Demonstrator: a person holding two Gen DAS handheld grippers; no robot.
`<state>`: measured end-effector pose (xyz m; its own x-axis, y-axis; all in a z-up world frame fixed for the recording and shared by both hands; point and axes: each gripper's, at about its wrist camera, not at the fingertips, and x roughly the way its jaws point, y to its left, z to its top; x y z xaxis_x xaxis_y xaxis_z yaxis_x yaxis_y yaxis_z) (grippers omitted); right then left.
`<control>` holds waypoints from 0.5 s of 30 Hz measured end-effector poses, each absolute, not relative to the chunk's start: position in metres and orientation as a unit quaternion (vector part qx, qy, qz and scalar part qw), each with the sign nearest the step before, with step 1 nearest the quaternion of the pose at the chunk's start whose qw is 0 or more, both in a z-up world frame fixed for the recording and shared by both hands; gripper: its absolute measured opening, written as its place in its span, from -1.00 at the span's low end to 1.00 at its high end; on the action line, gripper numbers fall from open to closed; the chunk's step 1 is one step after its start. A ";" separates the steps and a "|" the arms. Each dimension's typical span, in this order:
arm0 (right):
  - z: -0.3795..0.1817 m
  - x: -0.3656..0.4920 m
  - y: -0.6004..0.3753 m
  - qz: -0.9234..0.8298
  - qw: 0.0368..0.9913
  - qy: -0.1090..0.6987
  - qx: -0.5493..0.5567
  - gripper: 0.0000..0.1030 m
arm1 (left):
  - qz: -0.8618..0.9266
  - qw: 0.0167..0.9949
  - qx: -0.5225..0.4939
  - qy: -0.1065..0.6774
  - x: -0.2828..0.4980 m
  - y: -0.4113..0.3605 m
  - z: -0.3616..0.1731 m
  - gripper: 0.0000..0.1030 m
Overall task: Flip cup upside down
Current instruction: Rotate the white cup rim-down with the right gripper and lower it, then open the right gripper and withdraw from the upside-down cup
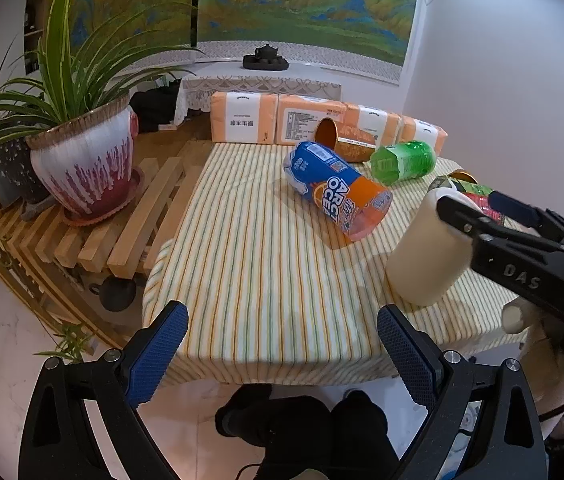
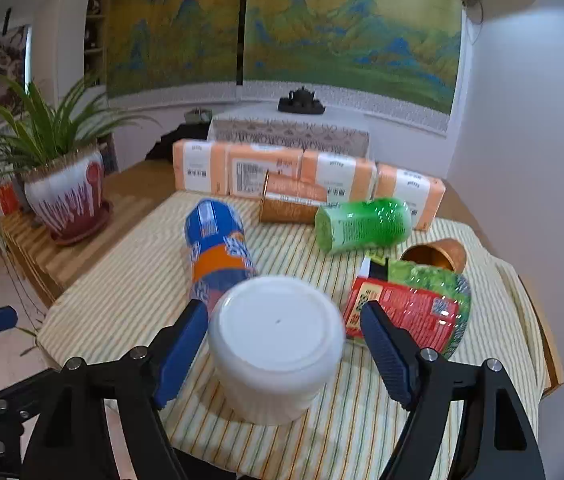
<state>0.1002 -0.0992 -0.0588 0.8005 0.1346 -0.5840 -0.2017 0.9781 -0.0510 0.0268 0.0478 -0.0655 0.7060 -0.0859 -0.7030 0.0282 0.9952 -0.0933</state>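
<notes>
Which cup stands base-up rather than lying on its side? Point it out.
The white cup, between the right gripper fingers. Its flat base faces up, mouth on the striped cloth. The blue-orange cup, green cup and the others lie tipped over.

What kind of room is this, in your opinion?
Probably a home living room: a large green-and-gold landscape painting on the wall, a spider plant in a white-and-red ceramic pot, and a dark tea set on a sideboard.
</notes>
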 end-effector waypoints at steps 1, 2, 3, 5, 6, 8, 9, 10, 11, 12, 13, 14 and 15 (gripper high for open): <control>-0.057 0.099 -0.100 0.089 0.948 0.299 -0.055 0.52 | -0.031 0.923 -0.037 0.382 0.027 0.047 -0.065 0.89; -0.054 0.097 -0.102 0.090 0.949 0.296 -0.054 0.53 | -0.031 0.923 -0.036 0.382 0.027 0.047 -0.065 0.89; -0.051 0.095 -0.104 0.091 0.951 0.293 -0.049 0.53 | -0.031 0.923 -0.035 0.382 0.028 0.046 -0.065 0.89; -0.047 0.090 -0.109 0.093 0.952 0.289 -0.041 0.53 | -0.033 0.924 -0.034 0.380 0.028 0.044 -0.063 0.89; -0.046 0.087 -0.111 0.094 0.953 0.287 -0.035 0.53 | -0.035 0.925 -0.032 0.376 0.028 0.042 -0.060 0.89; -0.042 0.076 -0.118 0.096 0.954 0.282 -0.024 0.53 | -0.037 0.929 -0.028 0.367 0.027 0.039 -0.055 0.89; -0.041 0.071 -0.121 0.094 0.956 0.278 -0.019 0.53 | -0.038 0.932 -0.024 0.359 0.026 0.035 -0.051 0.89; -0.040 0.063 -0.124 0.091 0.958 0.273 -0.015 0.53 | -0.039 0.937 -0.019 0.346 0.024 0.032 -0.046 0.89; -0.040 0.055 -0.127 0.087 0.959 0.268 -0.011 0.53 | -0.038 0.943 -0.014 0.330 0.021 0.028 -0.041 0.89; -0.040 0.046 -0.131 0.080 0.961 0.264 -0.005 0.53 | -0.037 0.946 -0.012 0.321 0.020 0.026 -0.037 0.89; -0.041 0.041 -0.134 0.074 0.962 0.262 0.000 0.53 | -0.037 0.951 -0.009 0.305 0.016 0.022 -0.032 0.89; -0.042 0.034 -0.138 0.067 0.963 0.260 0.006 0.53 | -0.037 0.955 -0.006 0.294 0.014 0.019 -0.028 0.89; -0.042 0.029 -0.141 0.060 0.964 0.257 0.012 0.54 | -0.035 0.959 -0.004 0.281 0.011 0.015 -0.024 0.89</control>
